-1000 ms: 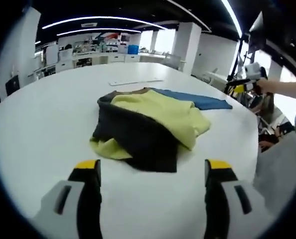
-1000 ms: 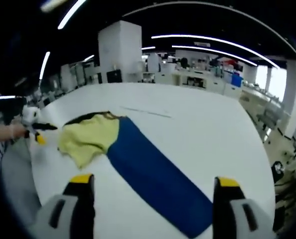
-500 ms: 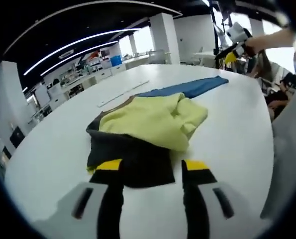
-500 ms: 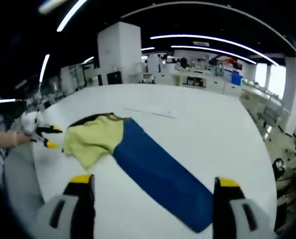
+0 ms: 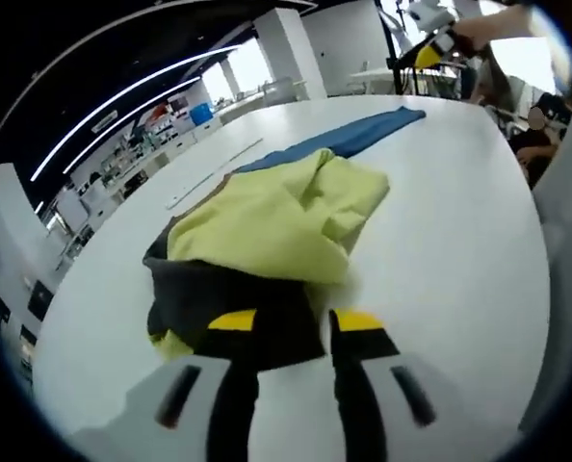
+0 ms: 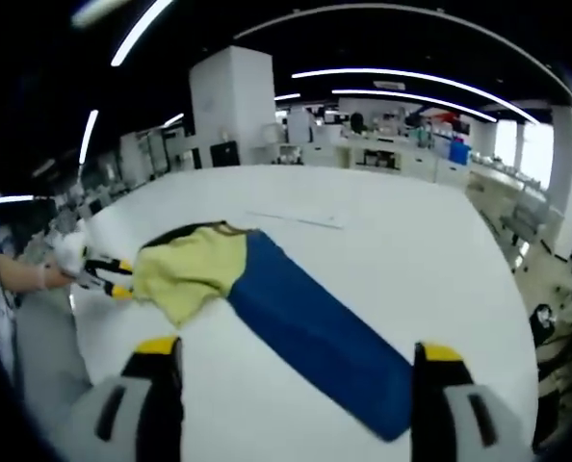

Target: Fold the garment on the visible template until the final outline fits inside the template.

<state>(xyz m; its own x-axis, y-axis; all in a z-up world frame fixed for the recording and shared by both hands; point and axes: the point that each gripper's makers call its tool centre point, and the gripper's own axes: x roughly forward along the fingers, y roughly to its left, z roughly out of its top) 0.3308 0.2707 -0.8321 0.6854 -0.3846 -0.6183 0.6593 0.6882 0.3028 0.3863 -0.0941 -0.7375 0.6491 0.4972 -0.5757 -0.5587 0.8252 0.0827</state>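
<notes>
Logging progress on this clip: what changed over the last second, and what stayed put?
The left gripper came down to the garment's near dark edge and narrowed its jaws, which now straddle that edge; whether they grip it is unclear. In the right gripper view it reaches the garment's left end. The right gripper stayed open above the table. The blue template lies as before.

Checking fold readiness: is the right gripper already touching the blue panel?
No, the right gripper hovers open above the white table, short of the blue panel.
</notes>
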